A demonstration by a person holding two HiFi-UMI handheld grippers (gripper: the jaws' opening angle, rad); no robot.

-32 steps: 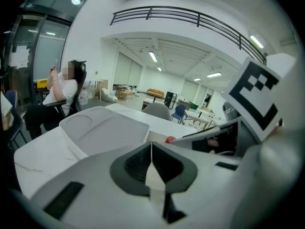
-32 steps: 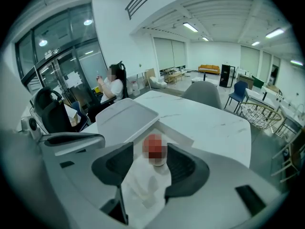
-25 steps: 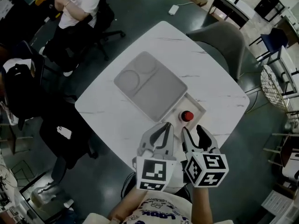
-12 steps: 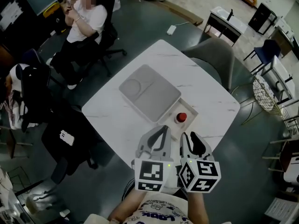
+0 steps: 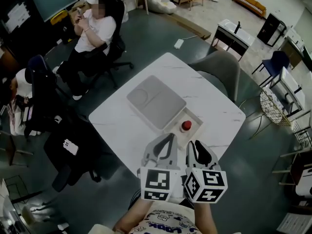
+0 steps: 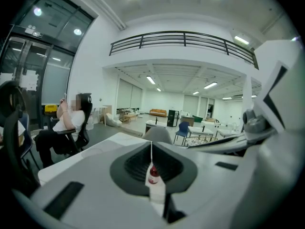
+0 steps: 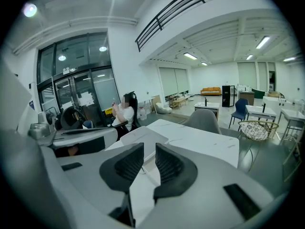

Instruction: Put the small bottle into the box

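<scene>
The small bottle (image 5: 186, 126), white with a red cap, stands upright inside the white box (image 5: 197, 118) near the white table's (image 5: 209, 101) front corner. Both grippers hang side by side close to my body, short of the table's edge and apart from the box. My left gripper (image 5: 170, 137) is shut with nothing in it; in the left gripper view the bottle (image 6: 153, 172) shows far off beneath its closed tips (image 6: 151, 149). My right gripper (image 5: 197, 147) is shut and holds nothing; its dark pads (image 7: 167, 163) stand almost together over the table.
A flat grey lid (image 5: 156, 101) lies on the table just behind the box. A grey chair (image 5: 219, 67) stands at the table's far side. A seated person (image 5: 95, 28) and black office chairs (image 5: 63, 145) are at the left, and a wire basket (image 5: 270, 106) at the right.
The right gripper's jaws have gone from open to shut. Both grippers have drawn back from the box toward my body, and the table now looks farther away.
</scene>
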